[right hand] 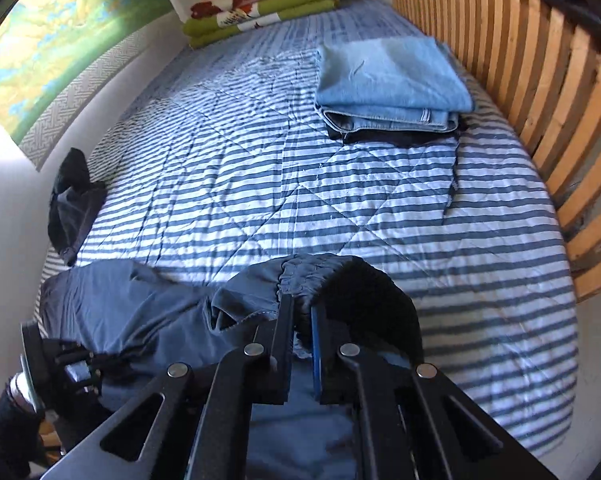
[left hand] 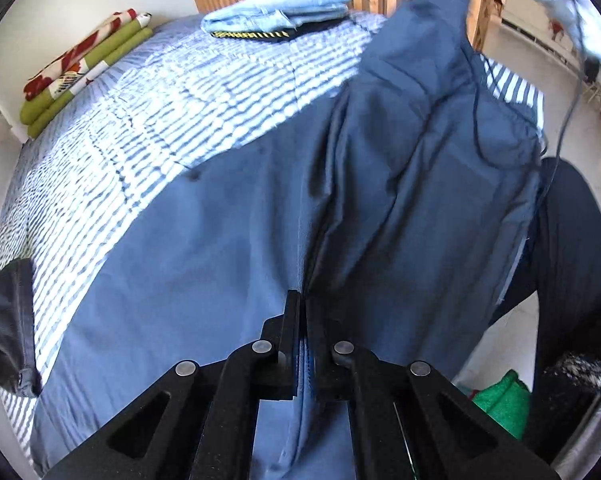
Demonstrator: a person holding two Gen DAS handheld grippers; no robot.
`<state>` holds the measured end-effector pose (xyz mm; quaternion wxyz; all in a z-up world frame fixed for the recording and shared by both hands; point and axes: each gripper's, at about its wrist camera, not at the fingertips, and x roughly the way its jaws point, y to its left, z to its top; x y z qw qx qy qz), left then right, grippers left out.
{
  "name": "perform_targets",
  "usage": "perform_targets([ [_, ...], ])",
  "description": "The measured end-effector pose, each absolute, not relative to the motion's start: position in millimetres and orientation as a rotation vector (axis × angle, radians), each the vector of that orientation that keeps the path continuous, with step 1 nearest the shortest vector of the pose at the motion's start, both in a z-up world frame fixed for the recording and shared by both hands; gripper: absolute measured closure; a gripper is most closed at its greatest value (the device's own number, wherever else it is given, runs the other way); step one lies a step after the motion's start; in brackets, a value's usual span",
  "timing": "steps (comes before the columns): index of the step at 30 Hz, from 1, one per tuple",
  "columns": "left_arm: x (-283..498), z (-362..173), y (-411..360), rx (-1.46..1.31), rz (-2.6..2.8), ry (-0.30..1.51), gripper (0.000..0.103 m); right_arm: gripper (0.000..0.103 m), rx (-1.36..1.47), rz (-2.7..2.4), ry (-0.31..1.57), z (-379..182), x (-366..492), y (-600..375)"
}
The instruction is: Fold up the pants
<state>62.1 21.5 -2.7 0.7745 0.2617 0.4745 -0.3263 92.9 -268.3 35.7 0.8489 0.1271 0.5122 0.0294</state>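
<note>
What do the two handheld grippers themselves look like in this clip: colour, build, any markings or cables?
Both are matte black plastic. The left gripper and right gripper each have two flat, slab-like fingers on angled linkage arms with triangular cut-outs, joined by round silver pins. A blue strip lines the inner face of one right finger. A thin dark cable trails from the right gripper in the left wrist view.

The left hand-held gripper (left hand: 303,312) points steeply down, its jaws pinched tight on a fold of the pants (left hand: 228,240). The right hand-held gripper (right hand: 302,320) also tilts steeply down, its jaws nearly together and clamped on the gathered waistband. In the left wrist view it shows blurred at the top right, raised above the left one.
</note>
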Motion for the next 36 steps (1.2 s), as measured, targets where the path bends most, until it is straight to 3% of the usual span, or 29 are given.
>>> perform_targets([
  [4, 47.3, 17.5, 42.4, 0.527, -0.731, 1.021, 0.101, 0.096, 0.304, 0.033, 1.071, 36.6, 29.4, -277.9],
  [7, 29.7, 15.5, 53.9, 0.539, -0.784, 1.068, 0.101, 0.096, 0.319, 0.036, 1.154, 6.0, -12.6, -278.0],
  [10, 18.6, -1.3, 51.7, 0.622, -0.816, 1.126, 0.097, 0.090, 0.244, -0.001, 1.296, -37.7, -36.2, -267.8],
  [13, 16.6, -4.7, 50.6, 0.633, -0.806, 1.153, 0.092, 0.090, 0.333, -0.020, 1.283, -44.1, -42.5, -283.3],
  [18, 25.1, 11.3, 49.9, 0.572, -0.808, 1.127, 0.087, 0.064, 0.390, -0.029, 1.208, -26.8, -22.1, -302.2],
  [22, 22.2, 16.6, 43.6, 0.572, -0.810, 1.109, 0.084, 0.063, 0.409, -0.038, 1.271, -49.3, 6.6, -303.1],
  [26, 9.3, 6.3, 28.0, 0.632, -0.830, 1.106, 0.073, 0.063, 0.459, -0.033, 1.340, -75.5, 20.4, -299.6],
  [36, 3.7, -1.0, 14.5, 0.682, -0.862, 1.059, 0.069, 0.063, 0.469, -0.036, 1.265, -37.0, -38.9, -296.5],
])
